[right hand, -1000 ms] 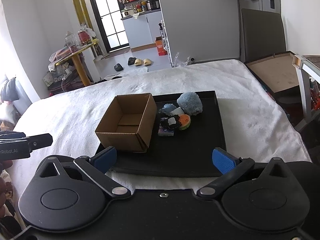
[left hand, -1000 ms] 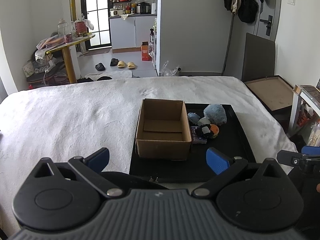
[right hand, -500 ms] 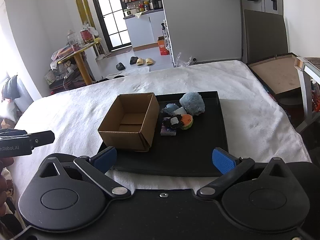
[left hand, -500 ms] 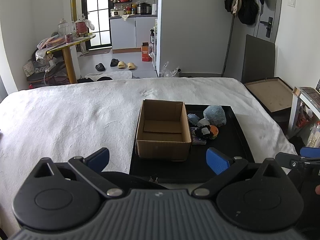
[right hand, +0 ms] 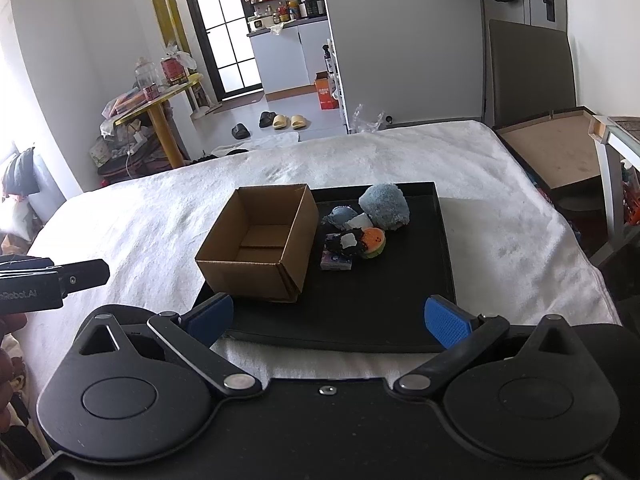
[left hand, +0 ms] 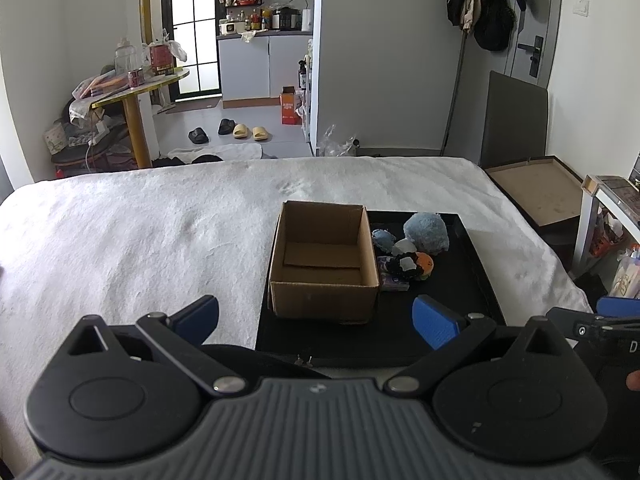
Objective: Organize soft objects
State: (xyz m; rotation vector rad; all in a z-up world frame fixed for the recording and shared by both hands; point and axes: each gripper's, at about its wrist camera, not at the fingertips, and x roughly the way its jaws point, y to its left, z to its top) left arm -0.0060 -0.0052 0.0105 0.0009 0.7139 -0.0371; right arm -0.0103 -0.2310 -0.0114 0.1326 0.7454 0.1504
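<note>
An open, empty cardboard box (left hand: 324,260) (right hand: 260,242) stands on the left part of a black tray (left hand: 452,320) (right hand: 392,312) on a white-covered bed. To the box's right lies a cluster of soft toys: a large blue fluffy one (left hand: 426,233) (right hand: 385,207), a small blue one (left hand: 383,238) (right hand: 341,216), an orange-and-black one (left hand: 414,265) (right hand: 362,242) and a small purple packet (right hand: 336,262). My left gripper (left hand: 316,322) is open and empty, short of the tray's near edge. My right gripper (right hand: 328,320) is open and empty, above the tray's near edge.
The white bed cover (left hand: 140,232) spreads wide to the left of the tray. A brown board (left hand: 538,192) and a side table (right hand: 616,132) stand to the right of the bed. A yellow round table (left hand: 132,92) with clutter is at the far left.
Both grippers have drifted slightly back and up, so the tray and box appear a little farther. The jaws stay open. Nothing on the tray has moved.
</note>
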